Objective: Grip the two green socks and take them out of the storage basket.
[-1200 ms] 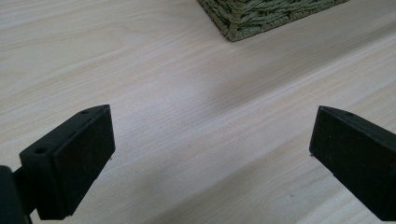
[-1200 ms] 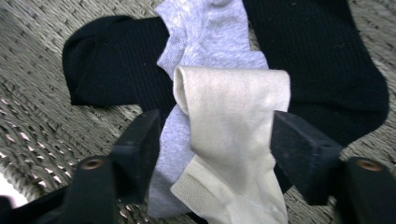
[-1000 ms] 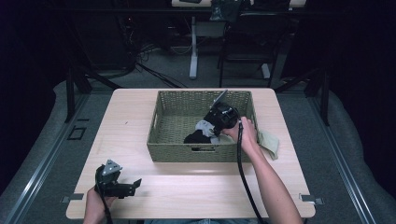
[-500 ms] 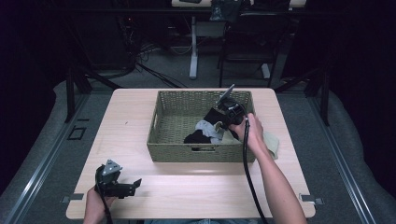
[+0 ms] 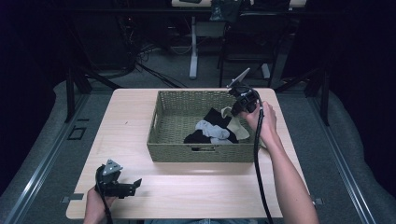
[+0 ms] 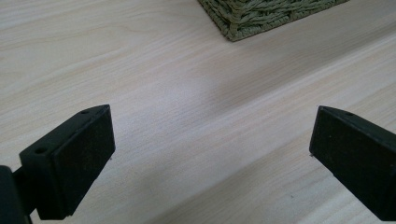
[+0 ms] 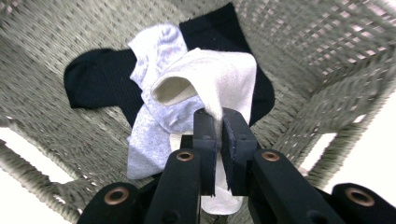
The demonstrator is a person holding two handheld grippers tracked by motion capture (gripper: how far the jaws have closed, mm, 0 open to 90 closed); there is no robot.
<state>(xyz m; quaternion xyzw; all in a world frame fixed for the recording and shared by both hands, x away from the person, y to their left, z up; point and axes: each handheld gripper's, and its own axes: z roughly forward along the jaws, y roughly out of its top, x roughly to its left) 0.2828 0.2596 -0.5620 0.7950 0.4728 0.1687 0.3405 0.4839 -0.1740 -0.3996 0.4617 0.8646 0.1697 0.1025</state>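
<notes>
The right gripper [image 7: 218, 133] pinched a cream sock [image 7: 219, 81] above the woven green-grey basket [image 5: 170, 151], where a pale grey sock [image 7: 154, 51] and black socks [image 7: 100, 81] lay heaped (soft knits on coarse wicker). The left gripper [image 5: 133, 186] rested on the pale wooden table [image 5: 196, 186], jaws wide apart, holding nothing.

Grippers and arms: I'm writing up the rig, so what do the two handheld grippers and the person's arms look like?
Both grippers are black. The left gripper carries a grey three-cornered plate on top and has blocky, flat-faced jaws. The right gripper has black jaw arms with copper-coloured rivets and a grey plate in the high view. A black cable trails from each along the forearm. The forearms are bare, no sleeves visible.
</notes>
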